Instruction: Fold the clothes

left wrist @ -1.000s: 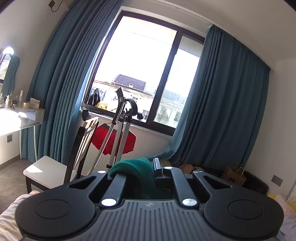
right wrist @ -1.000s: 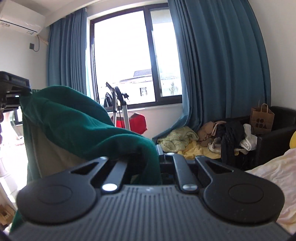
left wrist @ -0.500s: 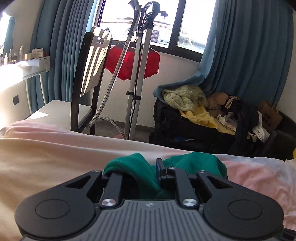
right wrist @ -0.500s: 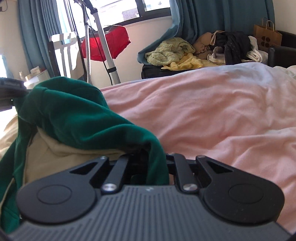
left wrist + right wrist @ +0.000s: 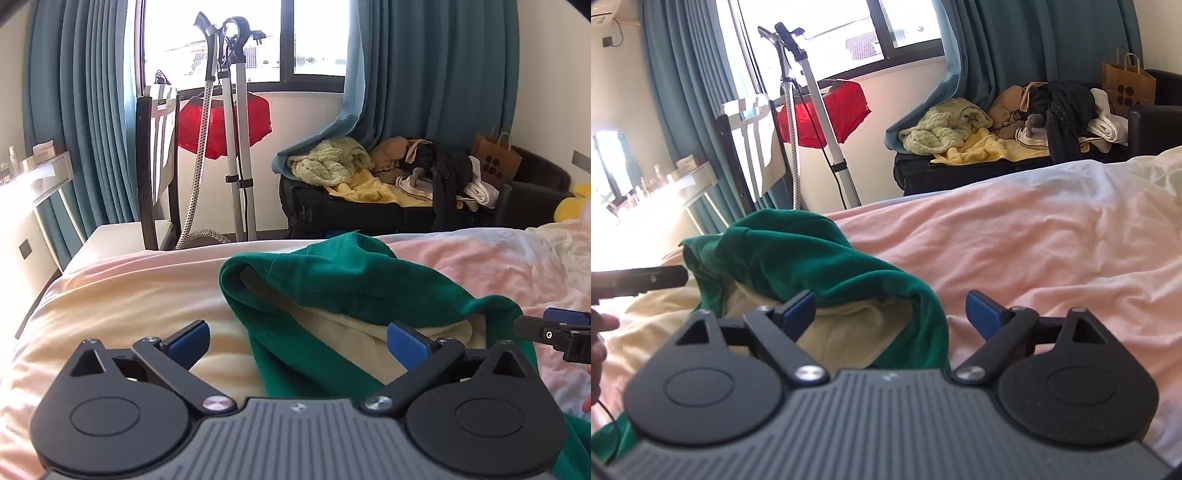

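The left gripper [image 5: 297, 338] has its jaws spreading wide, blue pads [image 5: 406, 345] clear of the cloth; the green garment [image 5: 354, 291] lies between and ahead of them on the pink bedding [image 5: 122, 295]. The right gripper [image 5: 890, 314] jaws are also opening, a green fold between them, unpinched, bedding stretching beyond

Left tongs [image 5: 297, 341]: black linkage arms, blue pads, silver screws, ribbed grey housing; right tongs [image 5: 890, 312] identical.
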Available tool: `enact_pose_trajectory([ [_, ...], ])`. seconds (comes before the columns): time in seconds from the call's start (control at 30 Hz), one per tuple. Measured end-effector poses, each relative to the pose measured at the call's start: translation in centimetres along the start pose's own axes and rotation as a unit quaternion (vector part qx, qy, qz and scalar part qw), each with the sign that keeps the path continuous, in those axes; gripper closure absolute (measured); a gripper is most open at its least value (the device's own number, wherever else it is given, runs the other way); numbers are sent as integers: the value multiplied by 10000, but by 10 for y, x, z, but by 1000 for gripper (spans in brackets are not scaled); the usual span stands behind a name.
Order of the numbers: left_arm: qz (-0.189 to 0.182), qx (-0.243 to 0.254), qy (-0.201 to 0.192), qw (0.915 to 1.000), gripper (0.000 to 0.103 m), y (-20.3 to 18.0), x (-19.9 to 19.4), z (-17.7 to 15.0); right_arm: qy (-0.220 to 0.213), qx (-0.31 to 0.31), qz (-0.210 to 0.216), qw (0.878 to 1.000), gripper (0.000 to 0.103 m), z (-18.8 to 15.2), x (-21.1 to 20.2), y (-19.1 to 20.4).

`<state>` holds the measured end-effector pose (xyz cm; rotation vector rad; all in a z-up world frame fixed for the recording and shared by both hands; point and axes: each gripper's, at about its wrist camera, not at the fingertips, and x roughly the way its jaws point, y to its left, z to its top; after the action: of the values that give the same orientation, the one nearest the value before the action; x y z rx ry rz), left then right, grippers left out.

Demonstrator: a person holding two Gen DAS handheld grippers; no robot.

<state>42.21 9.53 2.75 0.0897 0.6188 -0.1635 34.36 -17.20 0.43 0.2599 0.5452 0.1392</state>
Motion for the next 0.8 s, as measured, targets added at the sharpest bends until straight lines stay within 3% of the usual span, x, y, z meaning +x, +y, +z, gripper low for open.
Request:
enact_pose_trajectory([
  [0.2, -275, -284, -175, 9991, 0, -27, -131, -32, -119, -28, 259, 9996, 14, -20, -96, 36],
  [0.43, -190, -458, -277, 9984, 0, -43, -283, -98, -367, -206, 414, 9983, 14, -72, -227, 74],
  [0.63, 9, -790, -212, 9966, 1, -39, -379, -159, -420, -18, 357, 9985, 14, -121, -319, 87],
  [0.8, 134, -1310, -213, 9911, 3, -6, -445, -211, -439, -28, 351, 9984, 14, -159, -380, 92],
])
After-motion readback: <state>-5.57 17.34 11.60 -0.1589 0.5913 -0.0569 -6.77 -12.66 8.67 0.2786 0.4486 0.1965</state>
